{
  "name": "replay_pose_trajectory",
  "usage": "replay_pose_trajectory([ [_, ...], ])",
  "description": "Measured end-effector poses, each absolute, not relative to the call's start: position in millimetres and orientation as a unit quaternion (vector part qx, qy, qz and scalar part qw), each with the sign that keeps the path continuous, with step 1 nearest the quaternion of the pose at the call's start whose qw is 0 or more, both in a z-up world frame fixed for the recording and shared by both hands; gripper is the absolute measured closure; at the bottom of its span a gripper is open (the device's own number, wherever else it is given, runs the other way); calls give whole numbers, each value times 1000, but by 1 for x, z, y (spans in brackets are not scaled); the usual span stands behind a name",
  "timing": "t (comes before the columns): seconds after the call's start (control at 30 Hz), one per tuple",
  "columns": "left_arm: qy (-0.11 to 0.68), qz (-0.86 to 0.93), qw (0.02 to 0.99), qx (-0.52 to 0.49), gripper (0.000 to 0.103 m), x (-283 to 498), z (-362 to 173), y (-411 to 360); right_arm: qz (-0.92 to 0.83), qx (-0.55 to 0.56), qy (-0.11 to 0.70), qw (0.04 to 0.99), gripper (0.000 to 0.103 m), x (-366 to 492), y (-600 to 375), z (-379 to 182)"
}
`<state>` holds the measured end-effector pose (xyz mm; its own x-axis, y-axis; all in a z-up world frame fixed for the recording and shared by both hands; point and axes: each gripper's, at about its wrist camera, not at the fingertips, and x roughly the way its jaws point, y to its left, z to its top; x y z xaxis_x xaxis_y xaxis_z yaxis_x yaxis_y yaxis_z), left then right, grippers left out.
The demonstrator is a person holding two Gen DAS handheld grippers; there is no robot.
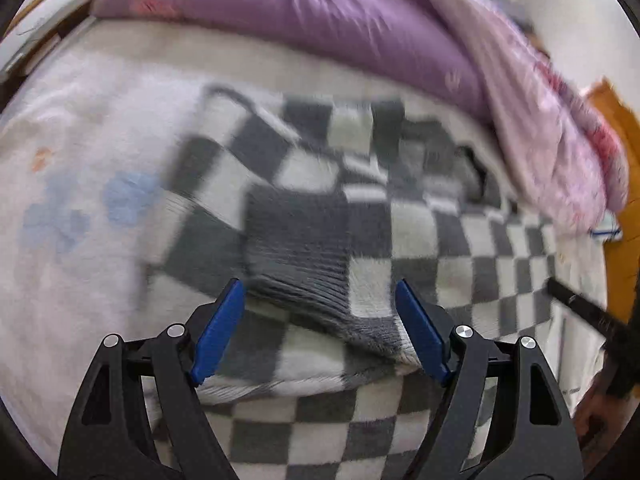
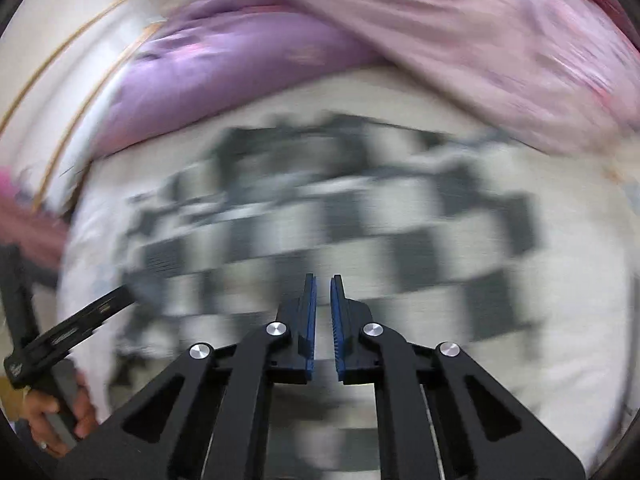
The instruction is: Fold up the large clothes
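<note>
Fold in progress on a bed. The white bed sheet (image 1: 80,128) carried a grey-and-white checkered sweater (image 1: 420,240), which lay across the middle of the bed and ran toward its near edge; a lilac duvet (image 1: 320,12) was bunched along the far edge. A ribbed grey cuff (image 1: 296,256), apparently a sleeve end laid back over the body of the garment, rested just ahead of the left gripper (image 1: 320,328).

Risks, as judged from this moment: the knit was thick and slack, so a grip that took only the top layer could have pulled the folded sleeve out of place; a grip that went too deep could have caught the sheet beneath and dragged it along. The near hem draped over the bed's near edge, and its weight could have slid the garment off during a lift.

Pose: the left gripper was held low over the near part of the sweater, its blue fingers (image 1: 218,332) spread wide, with the cuff between them and nothing clamped. The right gripper (image 2: 323,328) pointed toward the far edge from above the sweater; its fingers stood nearly together with a narrow gap and no cloth visible in it, though heavy blur made this uncertain.
</note>
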<state>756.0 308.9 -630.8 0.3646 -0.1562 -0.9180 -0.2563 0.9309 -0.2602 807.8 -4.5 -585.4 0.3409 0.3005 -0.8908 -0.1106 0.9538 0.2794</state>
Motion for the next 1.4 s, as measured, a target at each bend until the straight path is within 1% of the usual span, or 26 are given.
replay_pose_trajectory([
  [0.1,608,58,770,-185,26,767,-672,307,69,104,603,788,97,824,-55,-623],
  [0.13,606,59,772,-181,25,768,-677,306,59,111,615,778,103,823,-70,-635],
  [0.17,604,59,775,-176,24,769,-678,304,54,126,641,755,103,825,-81,-659],
  [0.23,605,61,775,-175,23,771,-679,303,64,161,640,749,103,826,-88,-677],
  [0.33,609,55,769,-186,24,773,-671,307,70,171,640,746,103,833,-90,-668],
  [0.37,600,48,773,-201,24,774,-662,312,73,166,632,753,97,834,-90,-657],
  [0.43,572,44,787,-227,23,777,-642,327,83,150,596,784,96,839,-86,-627],
  [0.5,551,60,798,-236,22,785,-630,343,84,123,567,810,86,850,-84,-605],
  [0.53,545,73,801,-236,22,796,-625,353,79,114,558,818,65,857,-85,-599],
  [0.57,545,85,801,-232,22,804,-624,360,64,101,552,825,48,869,-86,-598],
  [0.7,553,135,795,-210,22,837,-628,388,30,114,562,818,48,912,-96,-614],
  [0.77,572,159,783,-186,22,854,-640,396,14,123,574,810,48,929,-102,-628],
  [0.87,577,164,777,-191,22,865,-650,405,14,169,590,789,48,947,-107,-651],
  [0.97,594,176,763,-185,22,876,-671,408,19,196,601,775,48,957,-108,-673],
  [1.0,599,177,760,-183,22,878,-679,407,20,200,601,774,50,958,-107,-677],
  [1.03,602,174,757,-184,22,880,-685,407,31,201,600,774,65,960,-105,-682],
  [1.07,601,176,757,-185,19,883,-689,406,41,203,601,772,69,962,-106,-683],
  [1.1,597,178,760,-187,18,884,-691,406,44,200,599,774,71,961,-104,-685],
  [1.17,591,175,763,-192,18,884,-694,407,50,197,589,782,78,958,-103,-684],
  [1.2,587,169,768,-192,20,884,-693,407,54,200,585,784,79,956,-104,-684],
  [1.23,580,158,776,-191,43,884,-691,405,58,201,580,787,80,953,-104,-682],
  [1.27,573,129,785,-198,74,882,-687,402,61,203,571,794,81,950,-103,-678],
  [1.33,557,127,798,-191,79,871,-673,400,67,205,556,803,82,939,-108,-665],
  [1.4,536,123,814,-187,80,860,-658,396,78,203,535,816,83,923,-112,-641],
])
